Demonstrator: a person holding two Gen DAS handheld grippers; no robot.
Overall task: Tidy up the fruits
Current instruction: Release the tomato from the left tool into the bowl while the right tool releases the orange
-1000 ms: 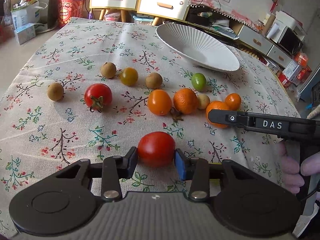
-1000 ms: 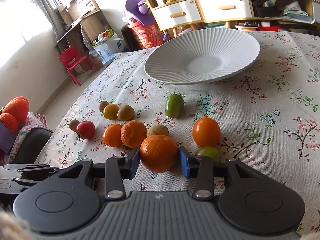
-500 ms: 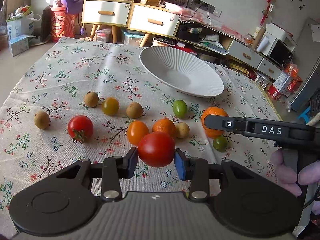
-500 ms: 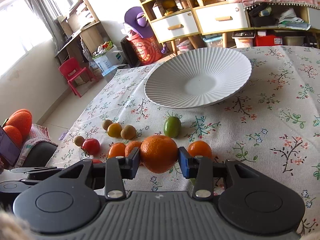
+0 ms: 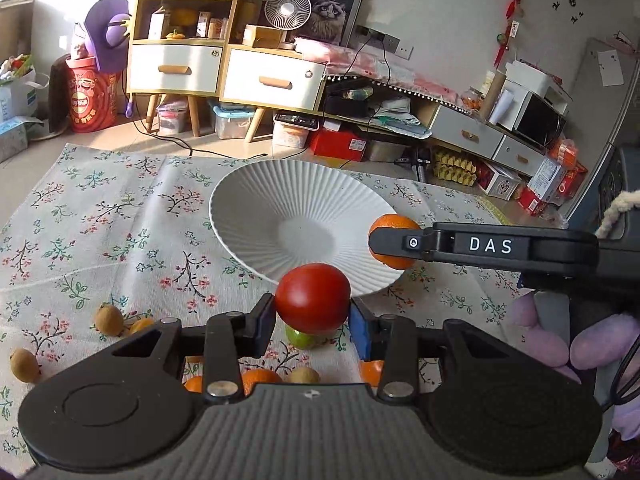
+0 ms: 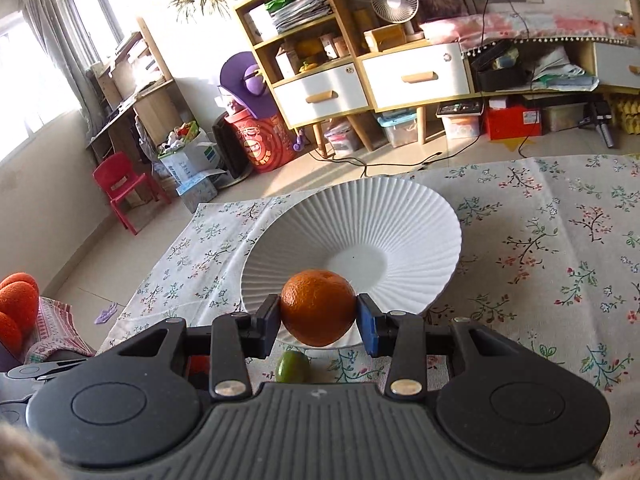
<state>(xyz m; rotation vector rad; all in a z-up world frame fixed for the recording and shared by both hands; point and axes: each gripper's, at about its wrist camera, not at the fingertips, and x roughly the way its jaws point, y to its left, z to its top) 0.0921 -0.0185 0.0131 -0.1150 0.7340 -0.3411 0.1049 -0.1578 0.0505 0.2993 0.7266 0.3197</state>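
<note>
My left gripper is shut on a red tomato and holds it in the air at the near rim of the white ribbed plate. My right gripper is shut on an orange and holds it over the near rim of the same plate. In the left wrist view the right gripper and its orange hang by the plate's right rim. A green fruit lies on the cloth below both grippers.
Small brown fruits and oranges lie on the floral tablecloth near my left gripper, partly hidden by it. Shelves and drawers stand beyond the table's far edge.
Both grippers have lifted their fruit off the cloth and moved forward to the plate. The row of loose fruit now lies below and behind them.
</note>
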